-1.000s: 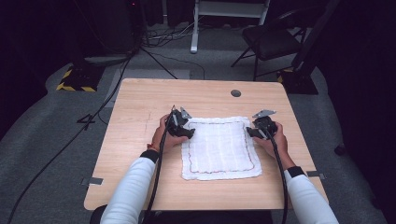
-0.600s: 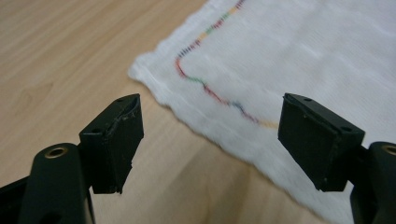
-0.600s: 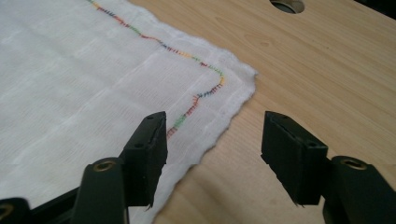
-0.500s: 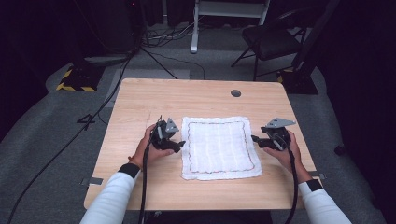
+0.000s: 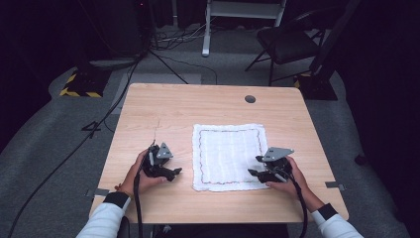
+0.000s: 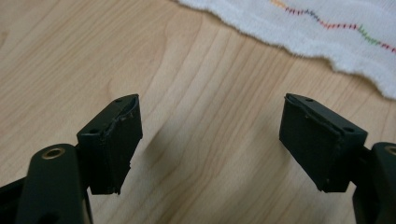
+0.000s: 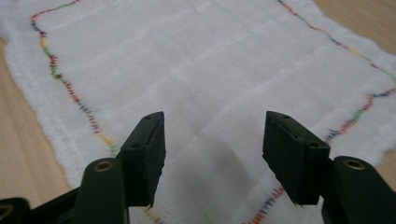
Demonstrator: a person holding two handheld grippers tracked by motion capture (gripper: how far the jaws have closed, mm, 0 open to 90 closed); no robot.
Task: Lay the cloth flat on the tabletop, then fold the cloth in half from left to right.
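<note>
A white cloth [image 5: 228,156] with a coloured stitched border lies flat in the middle of the wooden table [image 5: 213,104]. My left gripper [image 5: 173,172] hovers over bare wood just left of the cloth's near left corner, open and holding nothing. In the left gripper view its jaws [image 6: 212,107] stand wide above the wood, with the cloth's edge [image 6: 327,28] ahead. My right gripper [image 5: 253,166] sits over the cloth's near right corner. Its jaws [image 7: 215,121] have just been opening and stand apart above the cloth [image 7: 187,60], gripping nothing.
A round cable hole [image 5: 250,99] sits in the table's far right part. Beyond the table stand a dark chair [image 5: 287,42], a white frame [image 5: 205,29] and a yellow-black striped block [image 5: 79,87]. Cables run across the grey floor at the left.
Both hands have drawn back from the cloth's far corners toward the near edge. The left gripper now lies off the cloth on its left; the right is at the near right corner.
</note>
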